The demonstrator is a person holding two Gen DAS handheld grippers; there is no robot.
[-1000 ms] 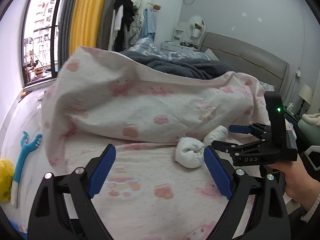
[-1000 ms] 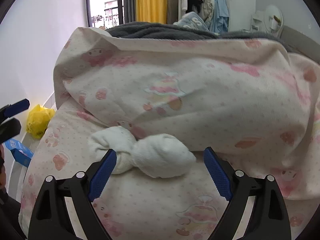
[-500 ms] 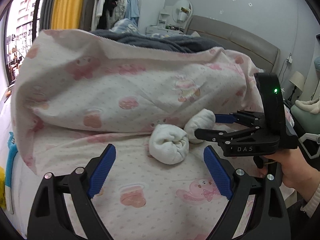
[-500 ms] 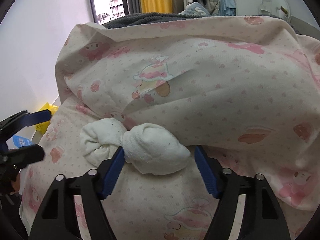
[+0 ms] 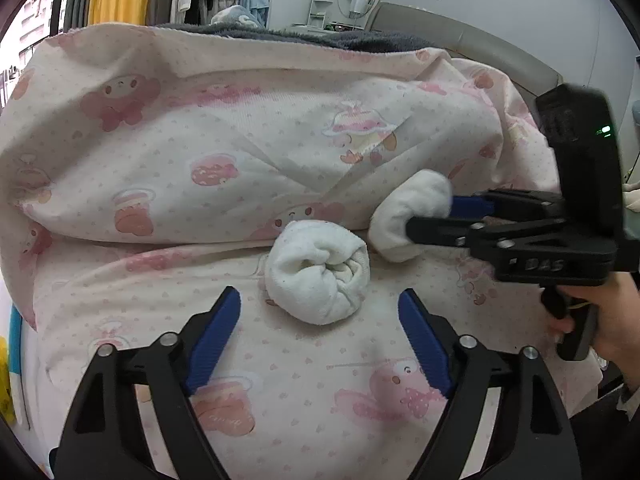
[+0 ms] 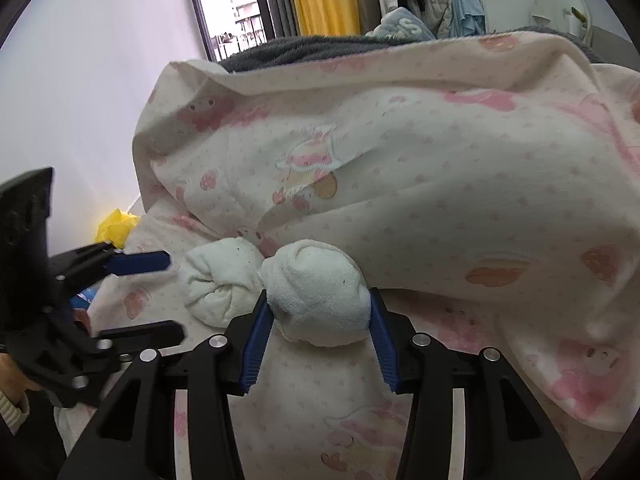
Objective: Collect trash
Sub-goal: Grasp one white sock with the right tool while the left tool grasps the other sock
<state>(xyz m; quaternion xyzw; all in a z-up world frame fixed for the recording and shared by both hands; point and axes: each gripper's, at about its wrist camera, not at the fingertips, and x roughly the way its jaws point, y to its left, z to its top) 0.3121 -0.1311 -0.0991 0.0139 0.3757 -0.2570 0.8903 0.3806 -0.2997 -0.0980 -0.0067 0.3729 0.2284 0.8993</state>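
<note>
Bed [image 5: 304, 392]: pink-print sheet, quilt heaped behind | right claw [image 6: 318, 330] just closed, pads pressing right white bundle [image 6: 318, 300] | left claw [image 5: 320, 334] narrowing (still apart), left white bundle [image 5: 318, 276] just beyond its tips

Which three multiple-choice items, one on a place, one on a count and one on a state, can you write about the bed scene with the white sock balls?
1. Where do the sock balls lie?
A. on the floor
B. on the pink-patterned sheet, at the foot of the heaped quilt
C. on a chair

2. How many white sock balls show?
A. one
B. two
C. four

3. How does the right claw stand?
A. wide open above the quilt
B. closed on one sock ball
C. closed on the yellow bag

Answers:
1 B: both rest on the sheet against the quilt.
2 B: the left sock ball and the right sock ball.
3 B: the right claw has just been closing, and its blue pads press both sides of the right sock ball.
</note>
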